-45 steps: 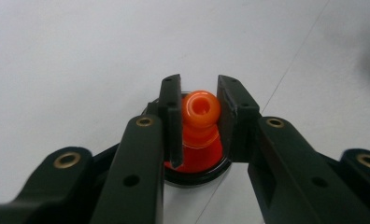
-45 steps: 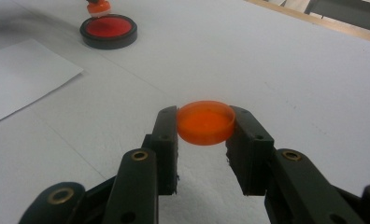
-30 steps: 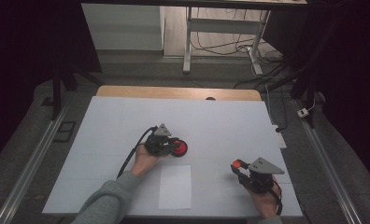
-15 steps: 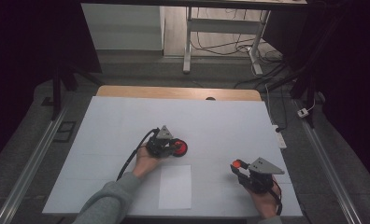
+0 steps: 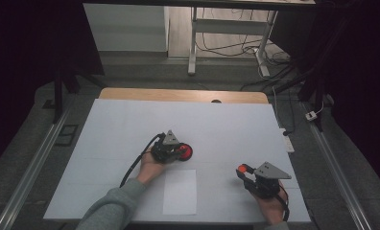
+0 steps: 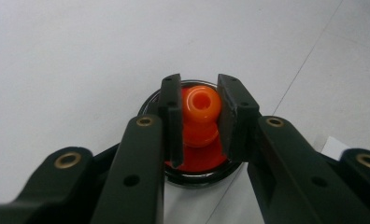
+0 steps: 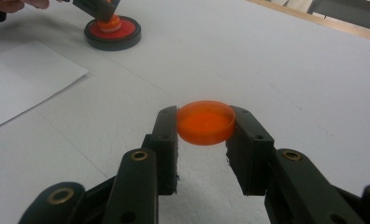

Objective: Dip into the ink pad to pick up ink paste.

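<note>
You are working with a stamp set that is lying in two parts on the white table. Your left gripper is clamping the orange knob of the stamp, jaws closed on both sides of it, while the stamp is sitting near the middle of the table, just beyond the far edge of the paper. Your right gripper is pinching the cap by its rim, jaws closed on it, and is holding it toward the near right corner, well apart from the stamp. Judging from this, the cap is already off and the stamp is gripped, so the opening step seems done; what is remaining is probably bringing the stamp onto the paper, which is showing no mark yet, and then refitting the cap. The stamp is looking like a low round disc with a black rim and a red face around the knob, which is rounded, glossy and has a small hole in its top. The cap is a shallow, translucent orange disc with a thin upright wall, and it is riding level between the pads. The paper is lying flat by the near edge, between your two hands.
</note>
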Tool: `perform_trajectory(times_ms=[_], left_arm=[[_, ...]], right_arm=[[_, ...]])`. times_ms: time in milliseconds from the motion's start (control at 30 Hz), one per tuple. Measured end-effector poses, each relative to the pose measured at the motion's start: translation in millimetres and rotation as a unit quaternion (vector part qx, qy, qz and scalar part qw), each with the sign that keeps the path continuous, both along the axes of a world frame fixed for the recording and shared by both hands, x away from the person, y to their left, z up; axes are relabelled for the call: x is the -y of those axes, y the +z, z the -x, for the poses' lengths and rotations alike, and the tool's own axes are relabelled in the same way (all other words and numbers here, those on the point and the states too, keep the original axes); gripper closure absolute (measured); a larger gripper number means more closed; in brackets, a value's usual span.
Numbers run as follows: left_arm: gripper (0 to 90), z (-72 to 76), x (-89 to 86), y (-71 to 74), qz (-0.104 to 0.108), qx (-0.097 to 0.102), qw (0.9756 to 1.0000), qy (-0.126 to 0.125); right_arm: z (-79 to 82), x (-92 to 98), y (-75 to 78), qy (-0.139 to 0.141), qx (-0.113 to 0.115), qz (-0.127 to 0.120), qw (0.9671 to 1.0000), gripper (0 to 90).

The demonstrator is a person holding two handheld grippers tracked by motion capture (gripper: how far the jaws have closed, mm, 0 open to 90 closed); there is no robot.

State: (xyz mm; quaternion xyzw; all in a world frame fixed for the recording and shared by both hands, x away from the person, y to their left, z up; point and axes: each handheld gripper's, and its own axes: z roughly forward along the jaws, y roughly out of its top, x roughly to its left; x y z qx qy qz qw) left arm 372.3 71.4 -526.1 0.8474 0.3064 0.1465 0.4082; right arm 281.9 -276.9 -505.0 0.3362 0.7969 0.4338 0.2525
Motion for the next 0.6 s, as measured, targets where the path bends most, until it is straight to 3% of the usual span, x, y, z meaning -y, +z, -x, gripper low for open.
perform_trajectory(times_ms=[200,500,600], left_arm=[[73.2,0.5,2.3,0.1,-0.007,0.004,1.0,0.001],[73.2,-3.9,-3.3,-1.6,0.015,-0.013,0.9998,-0.006],[73.2,-3.1,-2.8,-1.6,0.013,-0.01,0.9998,-0.005]], right_arm=[[0.2,0.3,0.2,-0.001,0.0,0.0,1.0,64.5],[0.4,0.4,0.5,-0.001,0.0,-0.001,1.0,64.4],[0.5,0.6,0.5,-0.001,0.0,-0.001,1.0,64.4]])
